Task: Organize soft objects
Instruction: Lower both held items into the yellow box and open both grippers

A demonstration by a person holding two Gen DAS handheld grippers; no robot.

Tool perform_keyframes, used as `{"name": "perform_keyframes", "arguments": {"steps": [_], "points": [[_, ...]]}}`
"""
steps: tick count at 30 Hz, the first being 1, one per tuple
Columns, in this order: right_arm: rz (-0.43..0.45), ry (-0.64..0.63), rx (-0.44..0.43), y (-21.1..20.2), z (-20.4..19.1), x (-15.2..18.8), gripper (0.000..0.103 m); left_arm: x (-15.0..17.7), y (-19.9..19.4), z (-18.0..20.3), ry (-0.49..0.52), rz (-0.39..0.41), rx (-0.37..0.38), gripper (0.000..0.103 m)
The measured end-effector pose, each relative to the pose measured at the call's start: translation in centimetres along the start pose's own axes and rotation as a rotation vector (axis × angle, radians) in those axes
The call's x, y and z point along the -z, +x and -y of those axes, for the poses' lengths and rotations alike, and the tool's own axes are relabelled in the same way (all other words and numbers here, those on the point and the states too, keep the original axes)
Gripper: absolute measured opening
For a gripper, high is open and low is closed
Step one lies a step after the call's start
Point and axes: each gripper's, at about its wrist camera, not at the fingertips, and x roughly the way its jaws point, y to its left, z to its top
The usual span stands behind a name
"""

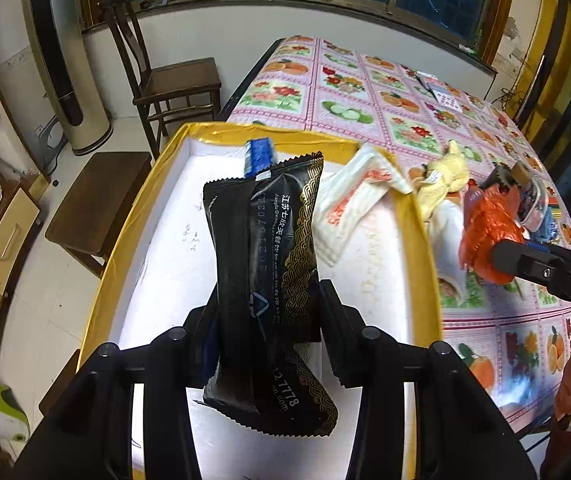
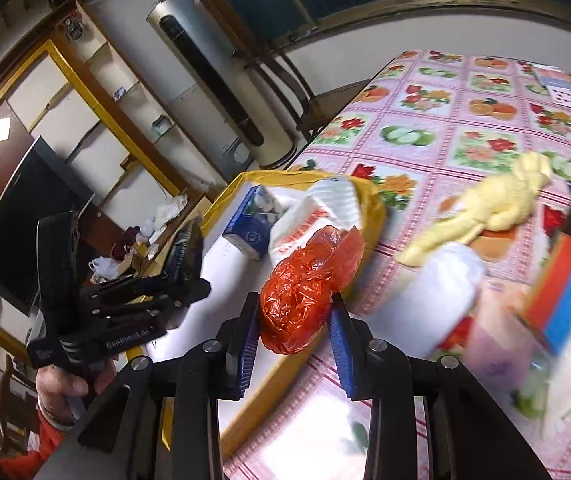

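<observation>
the black packet [image 1: 269, 264] with gold scroll trim stands nearly upright between the jaws of the left gripper [image 1: 267, 320], which are clenched on its lower middle; its crimped bottom end hangs below the fingers [image 1: 337, 332] and its top rises above them. beneath and beyond those jaws lies the gold-rimmed box [image 1: 425, 240] with its white floor, so the packet hangs over the box, not resting on it. ahead of the jaws, at the far wall of the box, sits a blue-and-white pack [image 1: 259, 156], and just right of the packet's top a white wrapper with red print [image 1: 349, 204] drapes over the box's right rim.

the red plastic bag [image 2: 305, 292], crumpled into a ball, is grasped between the blue-padded jaws of the right gripper [image 2: 293, 332], held above the box's near-right edge. right of those jaws on the fruit-patterned tablecloth [image 2: 465, 120] lie a yellow cloth [image 2: 493, 204] and a white bag [image 2: 441, 280], touching each other; farther right the objects blur. left of the jaws a hand [image 2: 65, 388] grips the left gripper's handle.
</observation>
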Motion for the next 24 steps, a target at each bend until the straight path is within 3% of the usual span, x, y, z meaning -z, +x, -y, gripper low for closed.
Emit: {"name": "perform_keyframes", "arguments": {"steps": [5,12,15,17,20,24], "points": [[-0.083,-0.04,0.064,4.9,-2.0,-1.3,0.034,0.0,1.7,0.1,0.039,-0.034,0.016,0.042],[-0.153,-0.052,0.123,9.4,-2.0,-1.3,0.037,-0.5,3.6,-0.7,0.039,-0.075,-0.023,0.042],[-0.141,-0.067,0.133,9.3,-2.3,-1.2,0.038,-0.6,4.1,-1.0,0.026,-0.089,-0.045,0.045],[-0.154,-0.054,0.103,9.1,-2.2,-1.2,0.045,-0.4,4.3,-1.4,0.01,-0.1,-0.054,0.048],[-0.141,-0.062,0.099,8.1,-2.2,-0.9,0.047,-0.1,4.5,-1.8,-0.023,-0.115,-0.064,0.062],[-0.094,-0.06,0.094,5.8,-1.9,-0.7,0.055,0.2,3.9,-2.4,-0.066,-0.105,-0.057,0.063]]}}
